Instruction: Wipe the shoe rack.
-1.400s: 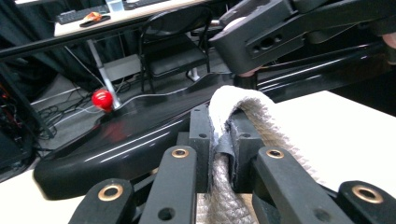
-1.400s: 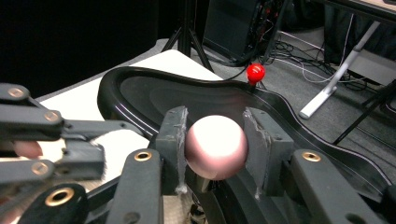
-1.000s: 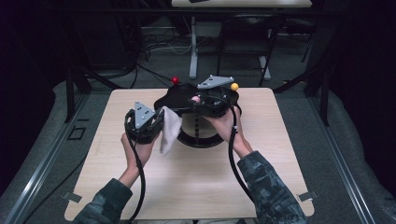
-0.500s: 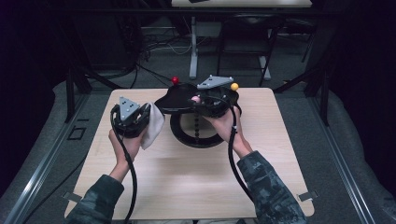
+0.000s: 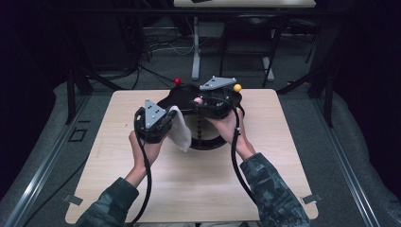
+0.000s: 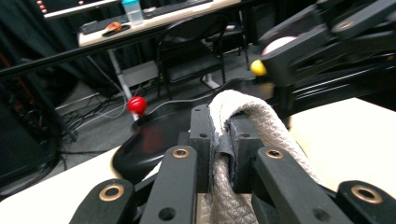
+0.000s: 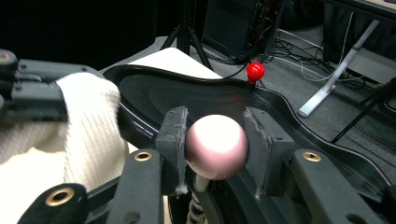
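1. Left of the black stand (image 5: 183, 96): left gripper (image 5: 166, 119) pressed together on a fold of the white cloth (image 5: 182, 135), loose end hanging against the stand's left edge. Best kept pinched hard and swept flat along the glossy top, leading with the hanging part, not the jaw tips.
2. On the stand itself: right gripper (image 5: 200, 101) pinching the pink ball (image 7: 216, 150) that rises from it. Best held steady as a brace, with no twisting of the ball on its stem while the cloth rubs.
3. At the stand's far edge: red ball (image 5: 177, 81) toward the left, yellow ball (image 5: 237, 87) to the right. Worth steering the cloth around both.
4. High view: gives the whole layout, stand mid-table (image 5: 283, 142), hands either side.
5. Left gripper view: shows the weave of the cloth bunched between the pads (image 6: 201, 140), a detail too small from above.
6. Right gripper view: shows the ball squarely seated between both pads (image 7: 172, 140) and the stand's curved rim behind.
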A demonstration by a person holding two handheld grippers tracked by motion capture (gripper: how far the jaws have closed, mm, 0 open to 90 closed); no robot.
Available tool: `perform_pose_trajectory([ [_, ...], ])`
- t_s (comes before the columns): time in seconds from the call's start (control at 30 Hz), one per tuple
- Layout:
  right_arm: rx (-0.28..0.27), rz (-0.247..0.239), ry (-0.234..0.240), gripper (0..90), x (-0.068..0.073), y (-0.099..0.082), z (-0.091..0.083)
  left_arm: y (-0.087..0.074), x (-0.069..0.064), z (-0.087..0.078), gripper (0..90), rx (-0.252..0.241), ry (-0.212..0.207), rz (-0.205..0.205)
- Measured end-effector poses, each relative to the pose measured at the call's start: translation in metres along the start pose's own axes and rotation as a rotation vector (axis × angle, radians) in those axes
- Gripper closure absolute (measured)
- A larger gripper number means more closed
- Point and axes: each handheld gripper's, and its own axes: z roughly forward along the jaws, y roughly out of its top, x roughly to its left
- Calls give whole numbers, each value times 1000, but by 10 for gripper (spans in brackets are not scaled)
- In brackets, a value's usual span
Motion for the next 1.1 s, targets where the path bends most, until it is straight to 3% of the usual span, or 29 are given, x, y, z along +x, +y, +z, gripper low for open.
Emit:
perform_pose_trajectory([
  [0.33, 14, 0, 0, 604, 0, 1, -1, -2, -29, 22, 829, 17, -45, 25],
  [0.53, 6, 5, 2, 604, 0, 0, 0, -6, -36, 28, 830, 3, -35, 23],
  [0.63, 5, -5, -20, 604, 1, 0, 0, -8, -30, 21, 829, -8, -21, 11],
  [0.8, -2, -3, -1, 604, 1, 0, 0, -12, -7, 4, 829, -21, 17, -14],
  [1.1, 11, -11, 1, 604, 0, 0, -1, -20, 25, -9, 828, 4, 85, -40],
])
